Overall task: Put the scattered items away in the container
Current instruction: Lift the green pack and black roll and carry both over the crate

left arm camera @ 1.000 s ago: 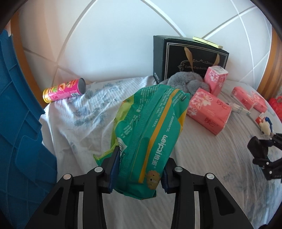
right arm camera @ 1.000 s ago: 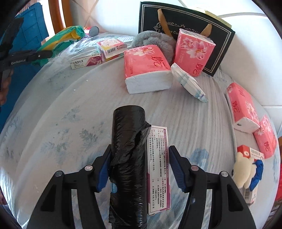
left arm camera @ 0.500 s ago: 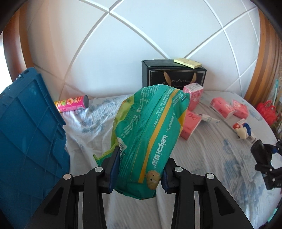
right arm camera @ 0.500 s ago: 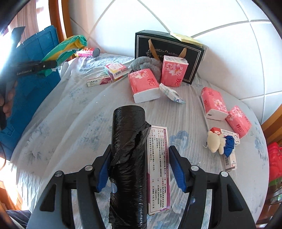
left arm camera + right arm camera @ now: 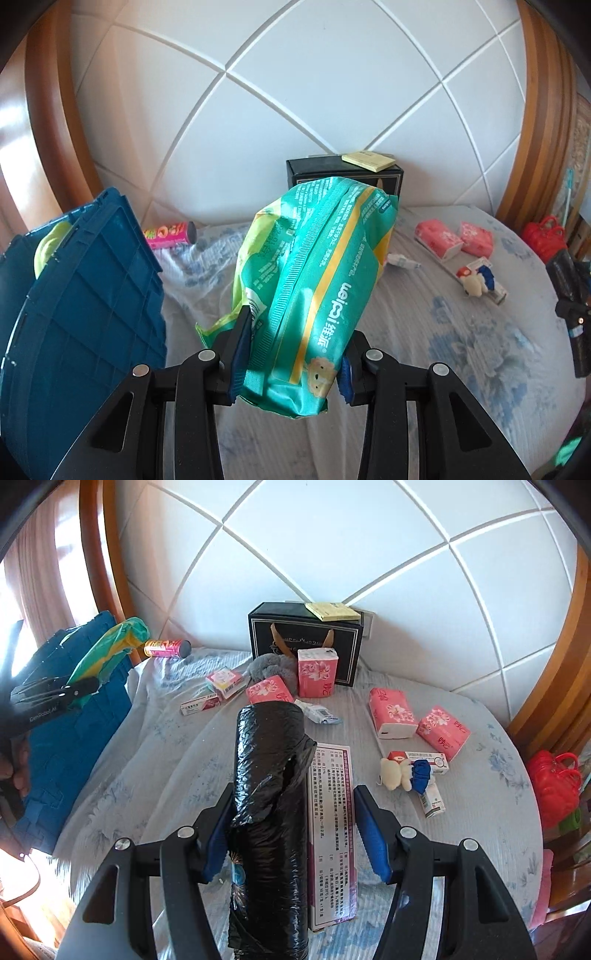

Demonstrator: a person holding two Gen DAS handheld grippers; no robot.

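My left gripper (image 5: 291,354) is shut on a green wipes pack (image 5: 314,291) and holds it in the air beside the blue crate (image 5: 85,317), which stands at the bed's left edge. The pack (image 5: 110,646) and crate (image 5: 74,723) also show at the left of the right wrist view. My right gripper (image 5: 295,834) is shut on a black bag roll (image 5: 271,812) together with a flat medicine box (image 5: 332,830), held above the bed.
Scattered on the bed: pink tissue packs (image 5: 391,712), a pink can (image 5: 166,648), small medicine boxes (image 5: 225,679), a grey plush (image 5: 273,666), a small toy (image 5: 402,773). A black gift bag (image 5: 306,642) stands against the white headboard. A red bag (image 5: 554,786) sits right.
Both grippers have risen and pulled back from the bed, each still holding its load. The blue crate's top has come into the left wrist view.
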